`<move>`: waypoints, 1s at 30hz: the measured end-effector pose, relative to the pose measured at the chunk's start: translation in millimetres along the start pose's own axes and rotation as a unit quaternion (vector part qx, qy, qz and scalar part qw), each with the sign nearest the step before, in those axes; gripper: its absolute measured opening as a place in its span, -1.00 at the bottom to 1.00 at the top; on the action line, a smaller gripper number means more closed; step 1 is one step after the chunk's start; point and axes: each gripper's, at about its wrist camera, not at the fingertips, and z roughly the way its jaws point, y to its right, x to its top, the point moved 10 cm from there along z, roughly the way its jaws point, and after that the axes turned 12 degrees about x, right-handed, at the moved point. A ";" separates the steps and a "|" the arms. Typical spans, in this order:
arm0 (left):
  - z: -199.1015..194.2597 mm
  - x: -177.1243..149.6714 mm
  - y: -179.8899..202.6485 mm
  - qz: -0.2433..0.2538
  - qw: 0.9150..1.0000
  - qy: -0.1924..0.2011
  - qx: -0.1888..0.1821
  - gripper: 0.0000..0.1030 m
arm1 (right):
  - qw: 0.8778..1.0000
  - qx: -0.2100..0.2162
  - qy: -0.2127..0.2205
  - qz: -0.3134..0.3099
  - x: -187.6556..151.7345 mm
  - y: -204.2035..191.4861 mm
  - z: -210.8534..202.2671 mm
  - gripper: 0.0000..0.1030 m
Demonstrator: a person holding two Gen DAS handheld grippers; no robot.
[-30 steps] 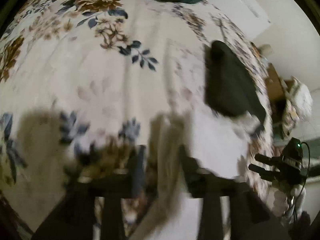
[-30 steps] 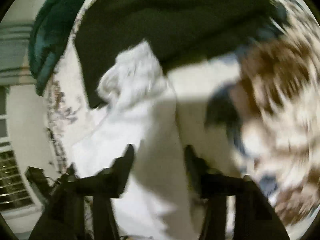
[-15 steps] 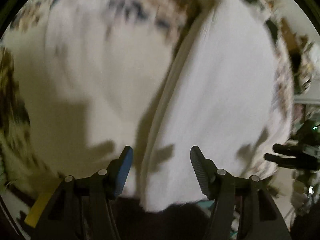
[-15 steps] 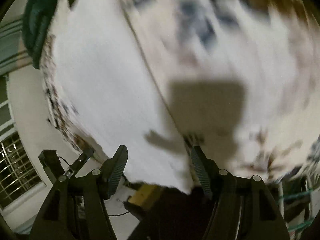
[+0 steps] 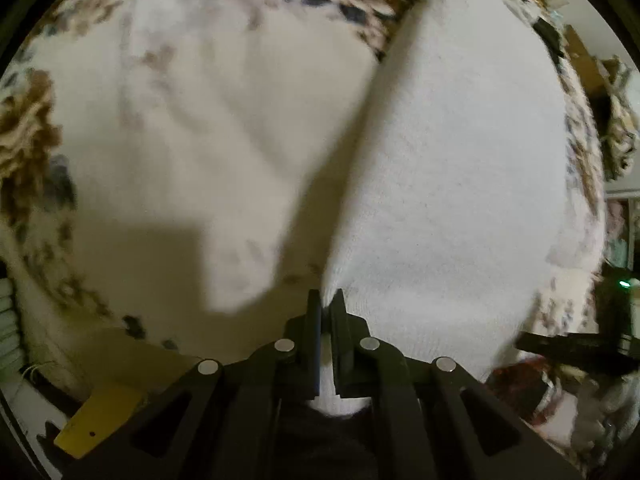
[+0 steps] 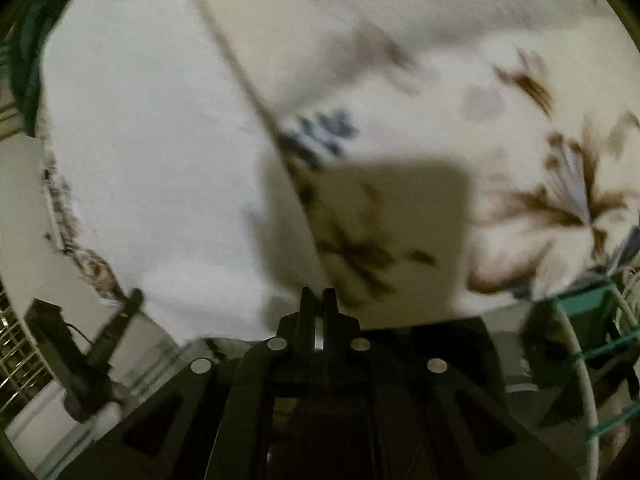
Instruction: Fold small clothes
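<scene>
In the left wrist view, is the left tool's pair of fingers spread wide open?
No: the left tool has its fingers pinched together on the corner of the white garment.

Both tools, spread wide half a second ago, are now closed, the left tool [image 5: 325, 300] pinching the near corner of the white garment [image 5: 452, 184] and the right tool [image 6: 318, 298] at its opposite near edge, and the dark cloth seen a second ago is out of view.
</scene>
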 end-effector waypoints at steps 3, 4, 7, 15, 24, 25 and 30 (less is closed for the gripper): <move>-6.7 3.1 5.2 -0.008 0.999 -0.002 -0.036 -0.67 | 1.000 -0.011 -0.009 -0.013 0.0 0.8 8.2 -0.95; -8.0 2.5 3.2 -0.014 0.999 0.003 -0.047 -0.38 | 1.000 0.004 -0.009 -0.016 -0.4 -3.2 7.7 -0.81; -4.6 6.6 -3.9 -0.040 0.995 0.009 -0.088 0.22 | 0.998 0.057 -0.002 -0.015 0.6 -8.5 1.2 0.00; 29.7 -10.7 35.0 0.012 0.995 -0.016 -0.096 0.22 | 0.987 0.149 -0.053 0.003 0.9 -31.1 53.3 0.09; 15.0 -14.1 43.1 -0.031 0.996 -0.002 -0.089 -0.78 | 0.987 0.153 -0.040 -0.005 -8.4 -74.2 88.9 -0.65; 8.4 -15.0 43.1 -0.035 0.995 -0.001 -0.091 -0.79 | 0.987 0.158 -0.034 0.000 -6.2 -72.3 82.0 -0.68; -33.1 -7.7 45.4 -0.040 0.994 0.018 -0.103 -0.79 | 0.979 0.202 -0.016 -0.012 -13.5 -114.8 57.7 -0.70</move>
